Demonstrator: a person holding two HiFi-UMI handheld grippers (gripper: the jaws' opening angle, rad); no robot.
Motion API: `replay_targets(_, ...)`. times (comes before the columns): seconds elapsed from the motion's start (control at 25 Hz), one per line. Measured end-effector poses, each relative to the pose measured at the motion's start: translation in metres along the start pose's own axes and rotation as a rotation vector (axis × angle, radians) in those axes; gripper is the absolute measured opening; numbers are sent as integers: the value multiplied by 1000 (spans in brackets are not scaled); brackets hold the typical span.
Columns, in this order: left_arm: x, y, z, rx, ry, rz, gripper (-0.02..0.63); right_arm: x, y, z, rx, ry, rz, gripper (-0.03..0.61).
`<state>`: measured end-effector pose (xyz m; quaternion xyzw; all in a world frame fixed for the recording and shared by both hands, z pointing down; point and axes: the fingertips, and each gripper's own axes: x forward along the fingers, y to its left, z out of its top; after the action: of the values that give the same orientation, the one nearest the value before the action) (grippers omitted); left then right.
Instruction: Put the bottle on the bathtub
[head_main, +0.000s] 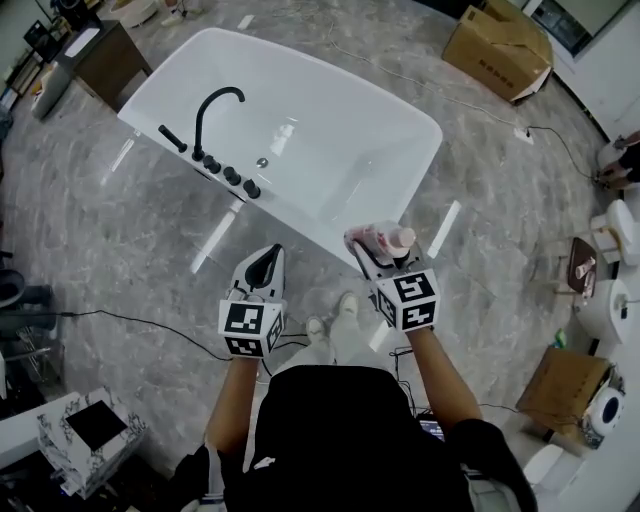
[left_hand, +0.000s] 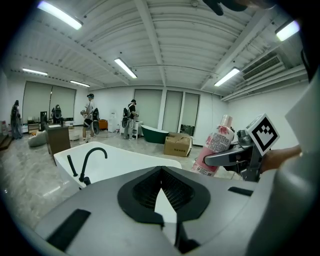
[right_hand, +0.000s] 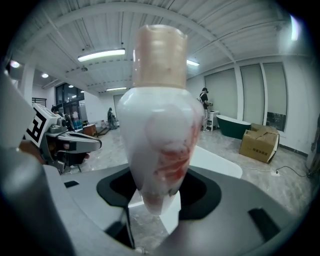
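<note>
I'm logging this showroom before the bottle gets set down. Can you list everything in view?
Bathtub: one, white, on the floor ahead.
Faucet: one, black, on the bathtub's left rim beside black knobs.
Bottle: one, pink and white, in the right gripper's jaws by the bathtub's near edge.
Cardboard boxes: two, brown, on the floor at right.
Cabinet: one, brown, far left.
Second tub: one, dark green, far background.
Left gripper: one, grey, jaws together, empty.
Right gripper: one, grey, holding the bottle.
</note>
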<state>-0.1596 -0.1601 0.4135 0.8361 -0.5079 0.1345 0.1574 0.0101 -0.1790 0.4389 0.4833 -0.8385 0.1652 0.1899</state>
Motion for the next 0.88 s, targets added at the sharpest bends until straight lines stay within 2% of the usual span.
replay_targets(0.32, 34, -2, -32, -61, 46, 18, 14, 31, -17, -39, 20, 65, 38, 245)
replay_targets(0.48, 45, 2, -48, -66, 63, 12, 14, 47, -15, -57, 14, 97, 50, 245)
replay_targets(0.88, 68, -6, -126, -117, 176, 11, 14, 69, -26, -123, -9, 200, 79, 245)
